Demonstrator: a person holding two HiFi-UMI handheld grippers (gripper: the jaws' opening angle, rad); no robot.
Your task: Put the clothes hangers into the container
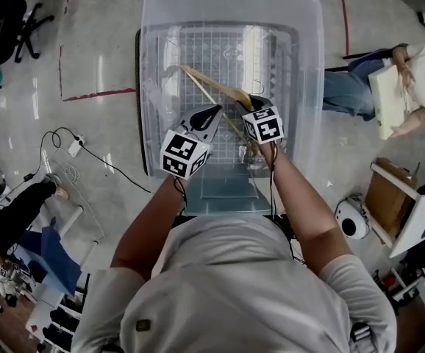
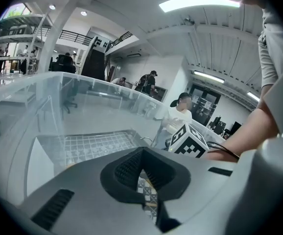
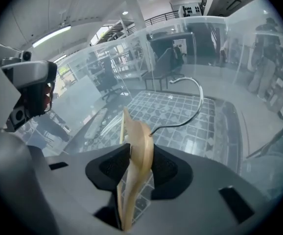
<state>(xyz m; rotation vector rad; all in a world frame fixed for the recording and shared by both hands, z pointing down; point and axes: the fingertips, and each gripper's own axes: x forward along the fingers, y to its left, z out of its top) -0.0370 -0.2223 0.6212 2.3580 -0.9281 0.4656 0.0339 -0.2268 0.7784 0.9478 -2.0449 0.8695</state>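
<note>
Big clear container [image 1: 148, 65] on the floor, and both grippers are down inside its walls. Its grid-patterned bottom is mostly bare. Something translucent lies near the container's left wall, and I cannot tell what it is.

Now the wooden hanger [image 1: 211, 88]. It is inside the container, slanting from the middle toward the far left, low over the bottom. Whether it touches the bottom I cannot say. In the right gripper view the hanger [image 3: 137, 146] stands on edge between the jaws, and its wire hook [image 3: 198, 99] curves out ahead toward the container's far wall.

The right gripper [image 1: 254, 103] is at the container's middle. Its jaws stand apart, one on each side of the hanger's thick shoulder. The pads lie close beside the wood, but to my eye they are not squeezing it. I would call that a loose hold at best.

The left gripper [image 1: 212, 112] is just to the left, also inside the container, and carries nothing. Its jaws are pressed together at the tips, and only the bottom grid shows through the gap behind them.

So where are we? This hanger is in the container and close to being set down. I would say what is left is to let it settle, pull both grippers clear, and fetch any further hangers. No other wooden one shows inside.
</note>
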